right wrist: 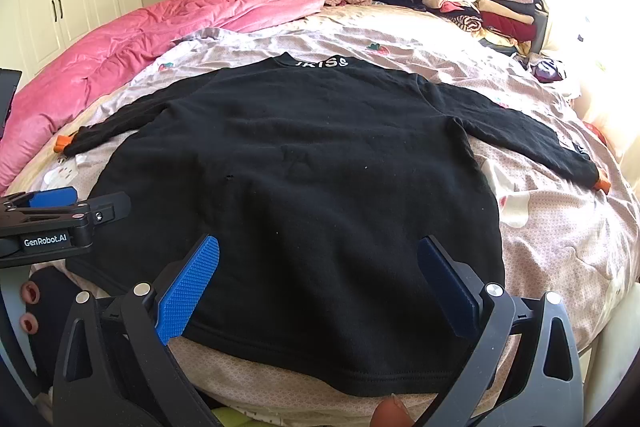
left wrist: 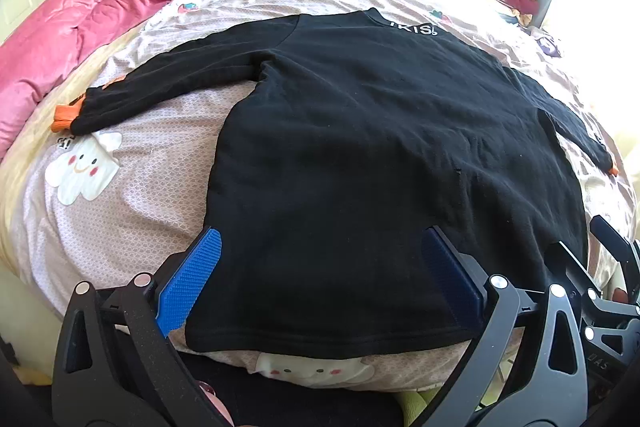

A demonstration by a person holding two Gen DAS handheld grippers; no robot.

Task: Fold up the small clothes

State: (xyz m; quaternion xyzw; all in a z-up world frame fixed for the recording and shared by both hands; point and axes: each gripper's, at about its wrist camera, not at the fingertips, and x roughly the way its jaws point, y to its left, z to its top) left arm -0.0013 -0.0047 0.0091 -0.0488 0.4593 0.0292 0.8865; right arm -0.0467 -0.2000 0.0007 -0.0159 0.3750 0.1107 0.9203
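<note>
Black sweater (left wrist: 360,155) with orange cuffs lies flat, sleeves spread, both left claw (left wrist: 320,283) and right claw (right wrist: 316,287) gaping, empty.

left hand-held gripper (left wrist: 320,283) jaws wide apart; right hand-held gripper (right wrist: 320,287) likewise.

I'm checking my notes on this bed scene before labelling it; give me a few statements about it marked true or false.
1. The black sweatshirt lies spread flat on the bed sheet. True.
2. Both sleeves are folded over the body. False: both stretch outward.
3. The right gripper is open. True.
4. The left gripper is shut on the hem. False: its jaws stand apart, gripping nothing.
5. The pink quilt covers the sweatshirt. False: it lies bunched beside it.
</note>
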